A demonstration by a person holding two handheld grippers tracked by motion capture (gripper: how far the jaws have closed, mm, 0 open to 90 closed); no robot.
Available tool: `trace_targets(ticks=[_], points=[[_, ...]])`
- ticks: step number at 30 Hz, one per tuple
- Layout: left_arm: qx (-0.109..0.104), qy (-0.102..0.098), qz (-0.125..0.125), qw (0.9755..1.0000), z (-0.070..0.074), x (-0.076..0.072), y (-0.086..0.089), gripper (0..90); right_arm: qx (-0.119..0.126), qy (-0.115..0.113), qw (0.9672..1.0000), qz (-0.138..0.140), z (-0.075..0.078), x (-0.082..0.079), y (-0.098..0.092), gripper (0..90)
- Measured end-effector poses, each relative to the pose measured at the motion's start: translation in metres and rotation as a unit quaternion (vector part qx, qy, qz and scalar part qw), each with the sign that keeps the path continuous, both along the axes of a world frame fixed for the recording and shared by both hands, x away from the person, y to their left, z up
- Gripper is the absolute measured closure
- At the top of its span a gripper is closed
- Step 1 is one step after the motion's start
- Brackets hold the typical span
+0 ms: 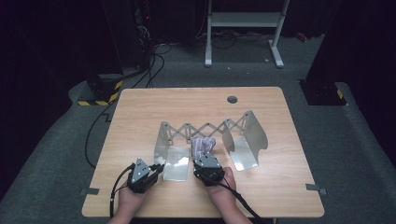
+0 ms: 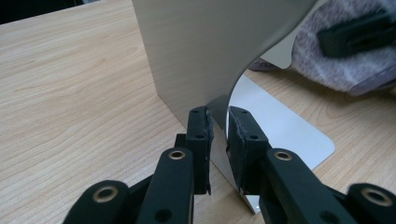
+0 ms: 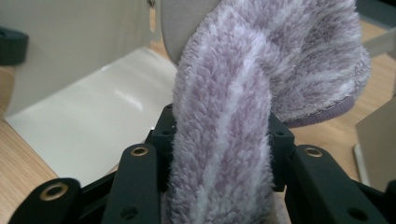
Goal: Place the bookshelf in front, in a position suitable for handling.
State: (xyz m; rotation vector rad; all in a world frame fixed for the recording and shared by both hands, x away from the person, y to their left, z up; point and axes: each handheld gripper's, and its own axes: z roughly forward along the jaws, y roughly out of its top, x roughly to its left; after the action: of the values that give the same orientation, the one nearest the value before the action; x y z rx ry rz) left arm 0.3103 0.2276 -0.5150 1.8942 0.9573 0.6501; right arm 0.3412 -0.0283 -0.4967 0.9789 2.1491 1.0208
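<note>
Purple fleece slipper (image 3: 224, 116) is being gripped by the right gripper (image 1: 207, 164) near the desk's (image 1: 140, 107) front edge; the left gripper (image 2: 218, 140), clamping the metal rack's (image 2: 196, 56) end plate, should be bracing firmly.

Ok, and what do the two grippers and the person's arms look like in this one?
Both grippers are black. The left gripper carries a grey three-cornered plate on top, and a black cable trails from it. The right gripper also trails a black cable. Up close, the jaws are black bars with brass-ringed holes and flat black pads. The forearms are bare, with no sleeves in view.
</note>
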Motion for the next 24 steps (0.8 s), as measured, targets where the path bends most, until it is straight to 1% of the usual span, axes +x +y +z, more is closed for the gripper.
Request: trace_targets(ticks=[3,5,9,12,14,16,22,24], points=[[-0.002,-0.001,0.000,1.0000,0.000,0.000,0.000,78.2,0.007,-0.012,0.9999,0.002,0.010,-0.004,0.000,59.3],[0.000,-0.002,0.000,1.0000,0.000,0.000,0.001,77.8,0.013,-0.025,0.9996,0.007,0.019,-0.007,-0.001,59.3],[-0.002,-0.003,0.000,1.0000,0.001,0.000,0.000,75.9,0.033,-0.055,0.9979,0.010,0.041,-0.015,-0.004,59.2],[-0.002,-0.002,-0.001,1.0000,0.000,0.000,0.000,75.3,0.041,-0.068,0.9968,0.013,0.051,-0.021,-0.005,59.3],[-0.002,-0.002,-0.001,1.0000,0.000,0.000,0.000,75.1,0.035,-0.069,0.9969,0.016,0.050,-0.023,-0.004,59.4],[-0.002,-0.002,-0.003,1.0000,0.000,0.000,0.000,75.1,0.027,-0.067,0.9972,0.017,0.044,-0.023,-0.003,59.4],[-0.002,-0.003,-0.002,1.0000,0.001,-0.001,0.000,75.8,0.013,-0.035,0.9992,0.015,0.018,-0.021,0.000,59.6],[-0.002,-0.003,-0.002,1.0000,0.001,-0.001,0.000,75.9,0.004,-0.024,0.9996,0.014,0.008,-0.017,0.001,59.6]])
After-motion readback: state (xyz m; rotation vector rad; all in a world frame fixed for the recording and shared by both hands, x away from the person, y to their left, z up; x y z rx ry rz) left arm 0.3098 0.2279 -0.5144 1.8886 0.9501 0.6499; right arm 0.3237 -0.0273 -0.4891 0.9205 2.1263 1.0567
